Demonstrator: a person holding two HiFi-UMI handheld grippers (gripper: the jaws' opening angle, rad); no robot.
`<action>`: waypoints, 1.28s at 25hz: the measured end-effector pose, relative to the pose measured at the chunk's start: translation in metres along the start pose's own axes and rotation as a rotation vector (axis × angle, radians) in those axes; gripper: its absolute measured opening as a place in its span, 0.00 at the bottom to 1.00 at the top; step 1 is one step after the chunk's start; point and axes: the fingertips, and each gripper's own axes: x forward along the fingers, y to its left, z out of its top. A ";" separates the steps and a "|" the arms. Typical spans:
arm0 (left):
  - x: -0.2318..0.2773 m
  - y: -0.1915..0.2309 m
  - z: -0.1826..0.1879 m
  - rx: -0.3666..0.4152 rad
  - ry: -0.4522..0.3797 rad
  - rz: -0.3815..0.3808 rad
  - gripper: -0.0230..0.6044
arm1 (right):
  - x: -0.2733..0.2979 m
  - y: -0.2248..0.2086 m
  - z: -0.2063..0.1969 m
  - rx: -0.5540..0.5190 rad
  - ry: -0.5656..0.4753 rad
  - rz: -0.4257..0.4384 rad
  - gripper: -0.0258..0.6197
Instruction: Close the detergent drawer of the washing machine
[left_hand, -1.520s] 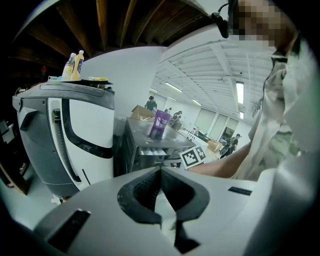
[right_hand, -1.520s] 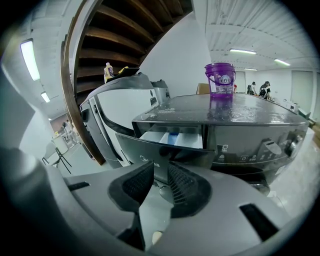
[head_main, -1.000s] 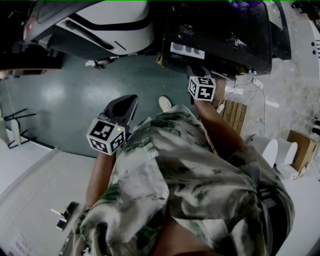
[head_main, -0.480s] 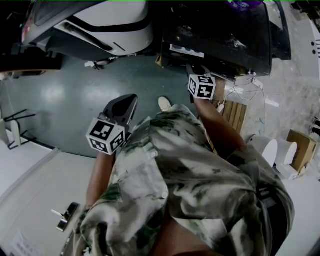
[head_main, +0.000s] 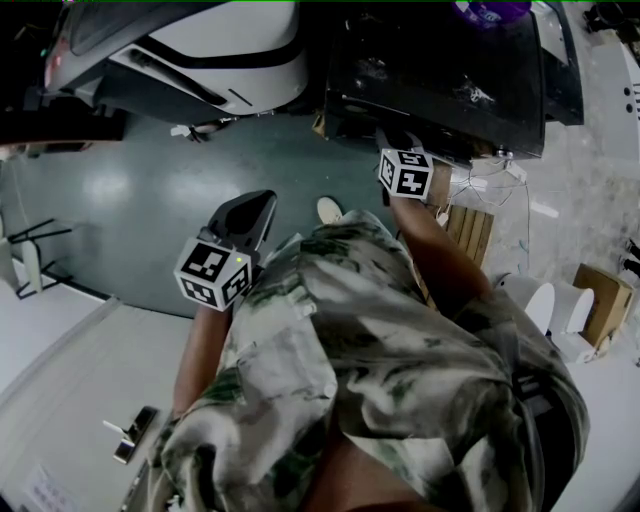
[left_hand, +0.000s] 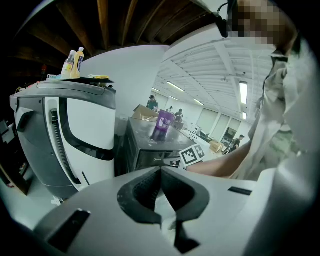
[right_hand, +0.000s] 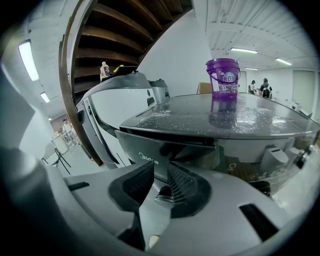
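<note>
At the washing machine's front: one right gripper (right_hand: 157, 172) was right in on the one detergent drawer (right_hand: 152, 156), and look at that, its two fingers were clamped on the drawer's dark front panel, one pad on each side.
Drawer's place: it sat at the top of the washing machine (head_main: 440, 70) front, just under the lid's edge, with the logo panel facing the right gripper; how far it stood out, I could not tell.
Left side: one left gripper (left_hand: 161, 172) hung well apart from the washing machine, over the floor (head_main: 150, 190), its two fingers clenched tip to tip with nothing between them.
Cubes: two marker cubes, one per gripper; the left cube (head_main: 212, 272) was low beside the person's shirt and the right cube (head_main: 405, 172) was up at the washing machine's edge.
Lid: one purple bucket (right_hand: 223, 76) stood upright on the speckled top, well back from the drawer.
Neighbour: one white-and-grey machine (head_main: 200, 50) stood just beside the washing machine, on the left of the head view.
On top of the neighbour: two bottles (left_hand: 70, 64) stood side by side.
Floor: one shoe (head_main: 329, 208) showed between the two grippers, and one set of wooden slats (head_main: 468, 230) lay beside the right arm.
Foreground: one patterned shirt (head_main: 380, 350) filled the lower half of the head view.
</note>
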 end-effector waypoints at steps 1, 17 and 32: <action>0.001 0.001 0.001 0.000 -0.001 0.001 0.07 | 0.001 0.000 0.000 -0.001 0.000 0.000 0.20; 0.012 0.007 0.010 -0.003 -0.004 0.007 0.07 | 0.010 -0.006 0.006 0.005 0.007 -0.009 0.19; 0.011 0.009 0.009 -0.004 -0.006 0.015 0.07 | 0.018 -0.014 0.008 0.028 0.020 -0.020 0.11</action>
